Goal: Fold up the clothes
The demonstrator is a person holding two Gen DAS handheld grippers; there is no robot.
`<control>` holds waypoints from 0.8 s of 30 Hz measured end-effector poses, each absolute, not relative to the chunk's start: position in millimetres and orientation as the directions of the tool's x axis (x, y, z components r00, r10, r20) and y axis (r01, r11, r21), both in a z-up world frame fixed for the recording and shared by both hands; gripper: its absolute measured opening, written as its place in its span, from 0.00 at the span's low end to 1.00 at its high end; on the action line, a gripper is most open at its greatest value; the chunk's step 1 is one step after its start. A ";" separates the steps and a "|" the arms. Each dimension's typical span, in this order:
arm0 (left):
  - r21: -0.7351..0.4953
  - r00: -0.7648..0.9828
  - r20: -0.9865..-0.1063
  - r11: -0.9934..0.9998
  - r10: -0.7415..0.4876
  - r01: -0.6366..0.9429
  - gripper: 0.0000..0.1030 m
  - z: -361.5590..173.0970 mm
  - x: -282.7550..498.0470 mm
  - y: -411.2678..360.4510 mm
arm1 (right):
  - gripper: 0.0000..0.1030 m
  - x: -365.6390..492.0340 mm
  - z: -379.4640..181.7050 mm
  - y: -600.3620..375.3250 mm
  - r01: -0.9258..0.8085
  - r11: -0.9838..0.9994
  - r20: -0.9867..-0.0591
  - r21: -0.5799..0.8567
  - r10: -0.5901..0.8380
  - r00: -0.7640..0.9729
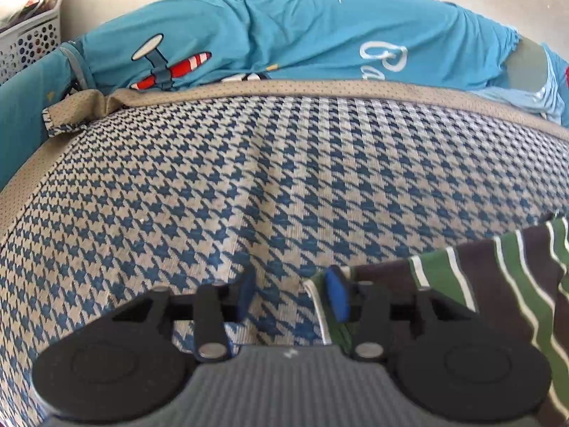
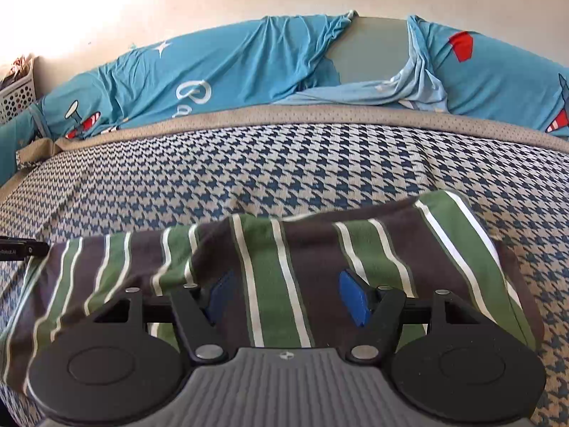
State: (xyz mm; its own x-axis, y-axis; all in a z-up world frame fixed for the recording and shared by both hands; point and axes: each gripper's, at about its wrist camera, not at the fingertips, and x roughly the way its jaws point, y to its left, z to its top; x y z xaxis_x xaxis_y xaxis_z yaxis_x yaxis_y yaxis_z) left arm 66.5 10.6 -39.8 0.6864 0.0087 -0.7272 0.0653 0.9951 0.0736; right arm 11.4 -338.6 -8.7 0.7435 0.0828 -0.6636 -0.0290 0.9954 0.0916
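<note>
One striped garment (image 2: 277, 249) lies partly folded on the bed (image 2: 284, 163), edges uneven; squaring remains. Left claw (image 1: 290, 293) and right claw (image 2: 288, 297) both gape, gripping nothing.

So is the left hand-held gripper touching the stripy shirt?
Cannot tell. In the left wrist view the left hand-held gripper is open over the striped shirt's edge, but contact or a gap isn't plain.

A striped garment (image 2: 277, 270), in bands of green and dark brown with thin white lines, lies rumpled and partly folded on the houndstooth bed cover (image 2: 284, 163). Its stripes run away from the near edge, one end lifting into a loose ridge toward the right.
</note>
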 end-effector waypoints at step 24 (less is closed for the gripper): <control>0.032 0.675 -0.645 0.870 -0.358 0.492 0.65 -41.3 49.0 -123.0 | 0.63 54.5 -29.5 -319.2 -0.022 0.997 -0.687 -0.074 -0.035 0.726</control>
